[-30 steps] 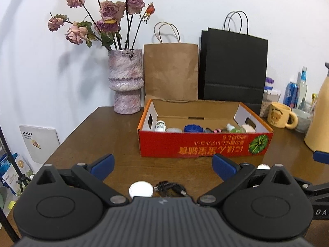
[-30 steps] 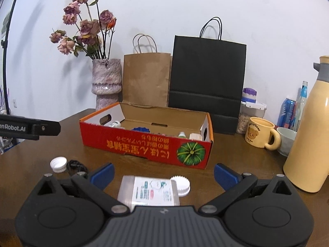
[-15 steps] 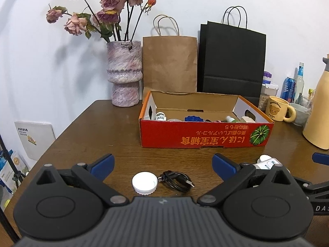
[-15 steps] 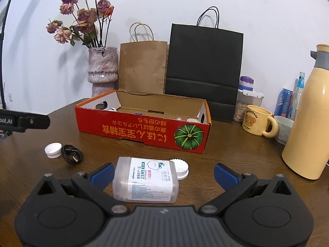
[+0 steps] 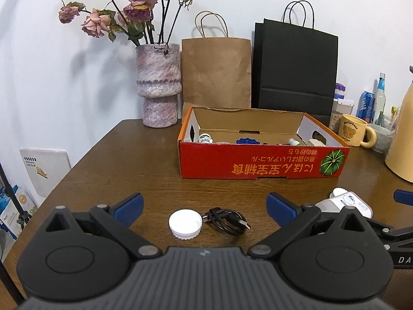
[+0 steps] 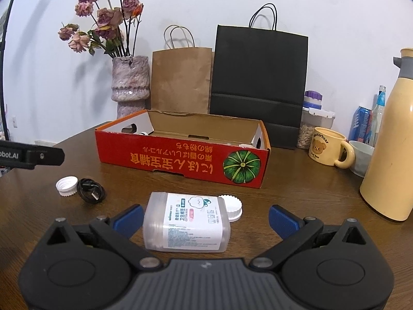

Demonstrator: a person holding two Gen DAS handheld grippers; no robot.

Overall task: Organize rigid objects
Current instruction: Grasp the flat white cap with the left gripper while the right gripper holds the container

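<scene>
A red cardboard box [image 5: 260,162] stands open on the brown table and holds several small items; it also shows in the right wrist view [image 6: 180,160]. My left gripper [image 5: 205,206] is open, with a white cap [image 5: 185,224] and a coiled black cable [image 5: 228,222] lying on the table between its fingers. My right gripper [image 6: 206,218] is open around a clear plastic bottle [image 6: 187,226] with a white label, lying on its side, its white lid [image 6: 232,206] to the right. The bottle also shows in the left wrist view [image 5: 346,204].
A vase of dried roses [image 5: 158,87], a brown paper bag [image 5: 216,72] and a black paper bag [image 5: 294,69] stand behind the box. A yellow mug [image 6: 327,146], a white bowl [image 6: 361,157], cans and a tall cream flask [image 6: 387,155] stand at the right.
Both grippers have pulled back from the box and dropped lower. The cap and cable now lie further forward between the left fingers, the bottle between the right fingers.
</scene>
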